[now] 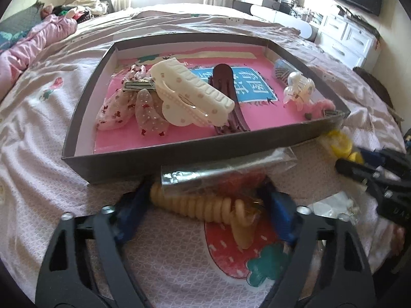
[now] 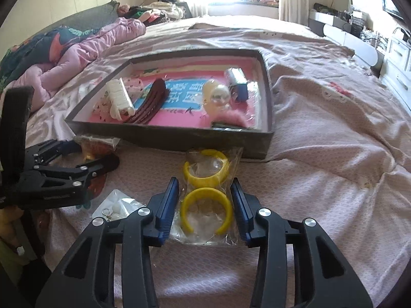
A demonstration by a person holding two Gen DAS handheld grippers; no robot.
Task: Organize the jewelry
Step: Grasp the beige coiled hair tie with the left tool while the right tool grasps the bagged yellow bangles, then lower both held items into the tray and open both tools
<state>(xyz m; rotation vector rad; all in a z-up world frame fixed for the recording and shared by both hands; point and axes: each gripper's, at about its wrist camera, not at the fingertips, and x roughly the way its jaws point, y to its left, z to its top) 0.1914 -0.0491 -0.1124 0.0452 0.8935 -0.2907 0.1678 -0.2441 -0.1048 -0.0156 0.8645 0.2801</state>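
I am holding my left gripper (image 1: 203,200) partly open around a bagged spiral hair tie (image 1: 205,205), pads not clearly pressing. My right gripper (image 2: 204,205) is standing narrow around bagged yellow bangles (image 2: 205,190), just beside them. Both bags are lying on the bedspread (image 2: 321,166) before the tray (image 2: 179,138).

Pink quilt (image 2: 84,48), white dresser (image 1: 344,38)

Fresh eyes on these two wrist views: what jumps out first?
The shallow grey box on the bed, pink-lined and strewn with hair accessories, chiefly a big cream claw clip beside a dark maroon clip. Nearer, on the bedspread, each gripper straddles a clear packet: the right gripper around two yellow rings, the left gripper around a cream spiral hair tie.
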